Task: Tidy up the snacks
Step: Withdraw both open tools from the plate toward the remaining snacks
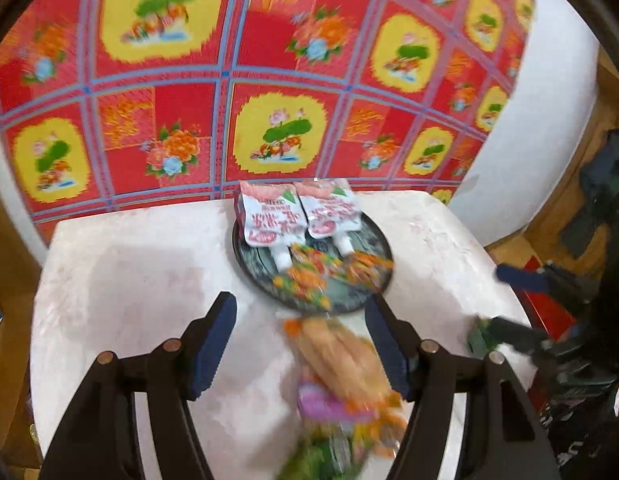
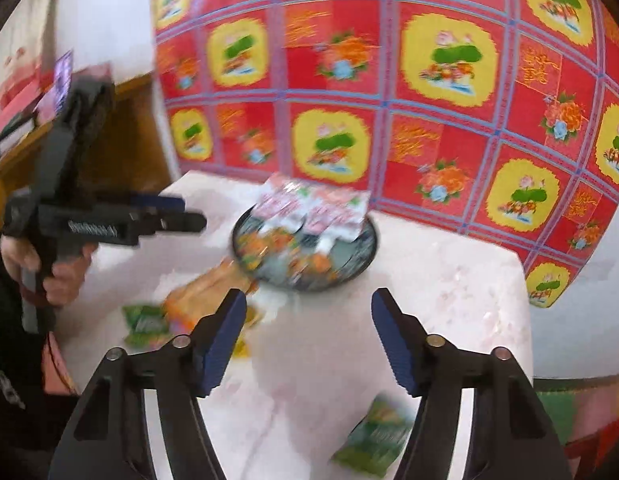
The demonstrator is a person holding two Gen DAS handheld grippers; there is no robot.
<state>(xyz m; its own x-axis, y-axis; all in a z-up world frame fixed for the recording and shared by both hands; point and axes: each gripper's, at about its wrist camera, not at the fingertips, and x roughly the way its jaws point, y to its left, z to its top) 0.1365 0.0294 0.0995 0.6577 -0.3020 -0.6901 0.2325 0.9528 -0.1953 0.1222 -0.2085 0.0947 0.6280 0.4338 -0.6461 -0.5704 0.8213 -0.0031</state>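
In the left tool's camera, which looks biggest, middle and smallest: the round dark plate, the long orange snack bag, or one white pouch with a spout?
1. Round dark plate.
2. Long orange snack bag, though it lies nearer the camera, so its rank against the plate is unsure.
3. White pouch, clearly smallest.

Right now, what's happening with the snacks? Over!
Left gripper open over orange snack pack. Right gripper open, empty. Two pouches on dark plate. Green packets on table, nothing blocking.

It looked like a home: a red floral patchwork cloth (image 1: 269, 80) hung behind a pale marble-topped table (image 1: 129, 272), beside brown wooden furniture (image 2: 121, 140) and white walls (image 2: 109, 20).
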